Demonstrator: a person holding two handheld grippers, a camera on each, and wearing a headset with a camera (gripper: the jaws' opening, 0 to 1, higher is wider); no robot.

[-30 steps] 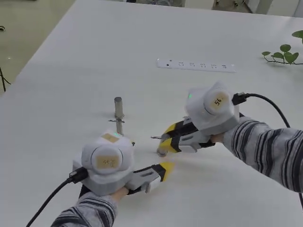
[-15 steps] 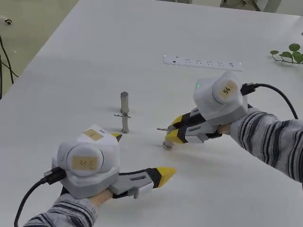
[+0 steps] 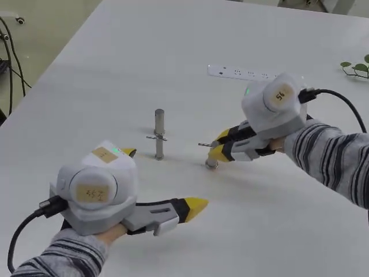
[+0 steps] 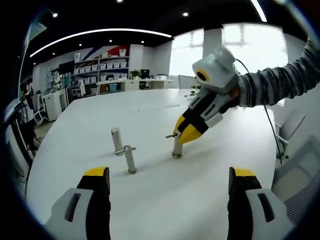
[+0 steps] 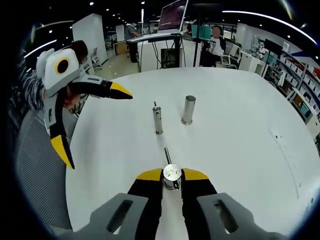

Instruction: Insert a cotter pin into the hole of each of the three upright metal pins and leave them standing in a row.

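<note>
The white tabletop (image 3: 115, 69) lies bare along its left side and far middle, so a hand could come in freely there. The obstacles cluster mid-table. A plain upright steel pin (image 3: 159, 120) stands just behind a second upright steel pin (image 3: 159, 150), whose cross-wise cotter pin (image 3: 154, 137) juts sideways; the gap between them is narrow. A lane of bare table separates these from a third steel pin (image 3: 211, 164), whose top is boxed in by the closed jaws of the right gripper (image 3: 219, 145), blocking the right-hand approach. The left gripper (image 3: 162, 179), jaws spread wide, fills the near side. A white power strip (image 3: 242, 73) lies well beyond
</note>
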